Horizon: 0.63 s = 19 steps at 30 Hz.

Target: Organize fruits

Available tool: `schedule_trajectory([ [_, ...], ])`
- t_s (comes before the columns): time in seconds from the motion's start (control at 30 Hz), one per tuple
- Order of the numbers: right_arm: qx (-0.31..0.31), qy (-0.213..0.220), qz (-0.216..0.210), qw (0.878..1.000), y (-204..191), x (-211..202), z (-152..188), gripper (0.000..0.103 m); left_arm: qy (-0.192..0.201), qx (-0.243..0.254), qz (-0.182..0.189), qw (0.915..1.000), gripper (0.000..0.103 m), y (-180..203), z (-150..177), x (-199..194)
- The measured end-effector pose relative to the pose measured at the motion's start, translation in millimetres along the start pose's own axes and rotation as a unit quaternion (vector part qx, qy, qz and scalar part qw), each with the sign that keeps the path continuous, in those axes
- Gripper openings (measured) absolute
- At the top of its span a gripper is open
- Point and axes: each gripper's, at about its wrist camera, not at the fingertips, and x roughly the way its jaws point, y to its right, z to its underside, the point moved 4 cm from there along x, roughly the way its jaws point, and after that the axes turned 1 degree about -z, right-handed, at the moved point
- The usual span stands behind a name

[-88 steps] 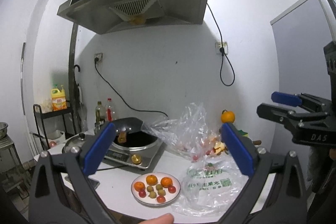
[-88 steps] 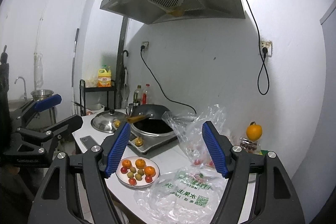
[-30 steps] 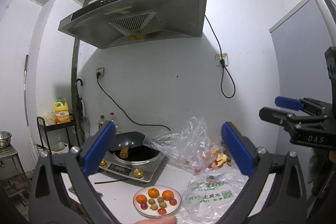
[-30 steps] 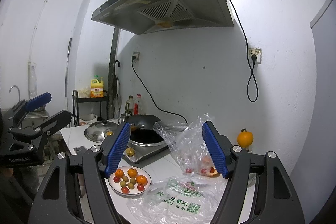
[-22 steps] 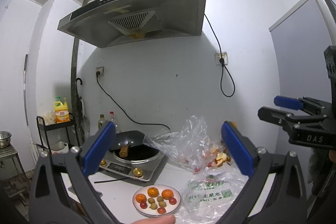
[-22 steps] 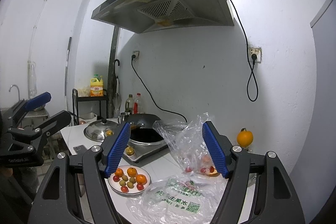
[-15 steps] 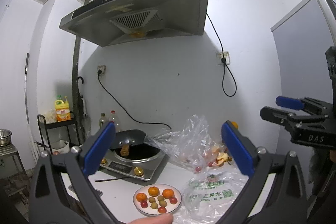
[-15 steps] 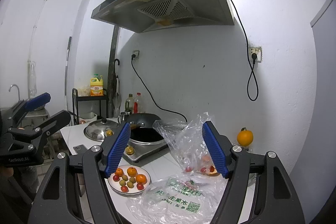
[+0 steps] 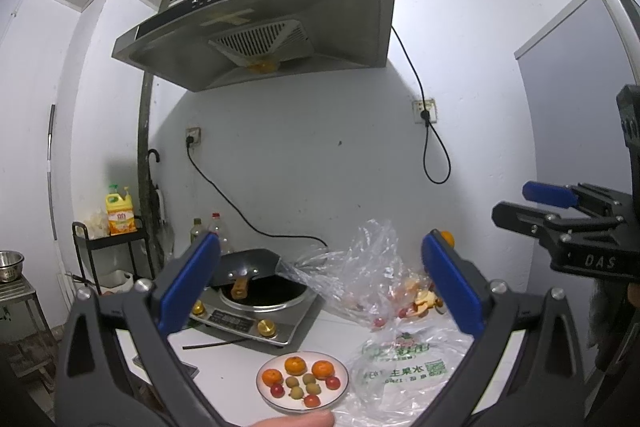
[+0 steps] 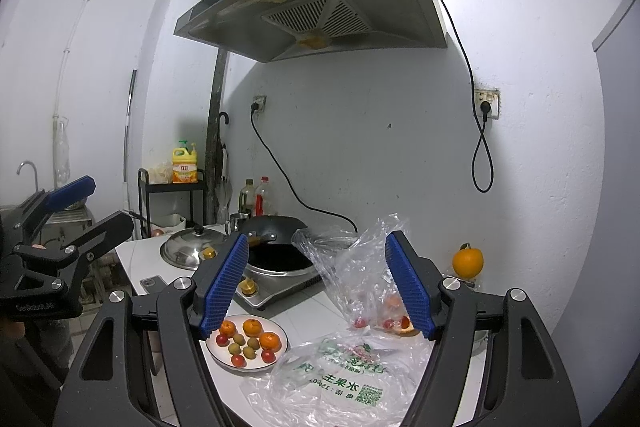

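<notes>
1. We are holding the left gripper (image 9: 320, 283) level in the lower middle of its own view, its blue fingers (image 9: 188, 287) spread wide with only air between them.
2. We are holding the right gripper (image 10: 316, 283) the same way in the lower middle of its view, jaws standing wide apart and gripping nothing; it is also showing at the right edge of the left view.
3. The fruits are sitting on a white plate (image 10: 216, 351) on the counter (image 10: 308, 319), low in both frames and well apart from both grippers.
4. On the plate we are seeing three small oranges (image 10: 253, 327), several small green fruits (image 10: 248, 352) and a few red ones (image 10: 237, 360).
5. Clear plastic bags (image 10: 340, 383) are lying just right of the plate, with more red and orange fruit inside the crumpled one behind.
6. A lone orange (image 10: 467, 261) is standing at the right of the right view, near the wall.
7. A black wok (image 9: 260, 277) is resting on the cooker behind the plate.
</notes>
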Motion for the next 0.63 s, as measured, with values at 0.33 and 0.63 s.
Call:
schedule_trajectory([
  [0.33, 0.000, -0.001, 0.000, 1.000, 0.0, 0.1, -0.5, 0.074, -0.001, -0.002, 0.004, 1.0000, 0.102, -2.1, -1.9, 0.5],
  [0.63, 0.000, 0.000, 0.000, 1.000, -0.3, -0.1, -0.2, 0.074, -0.001, -0.008, 0.025, 0.9997, 0.102, -5.9, -4.7, -0.4],
])
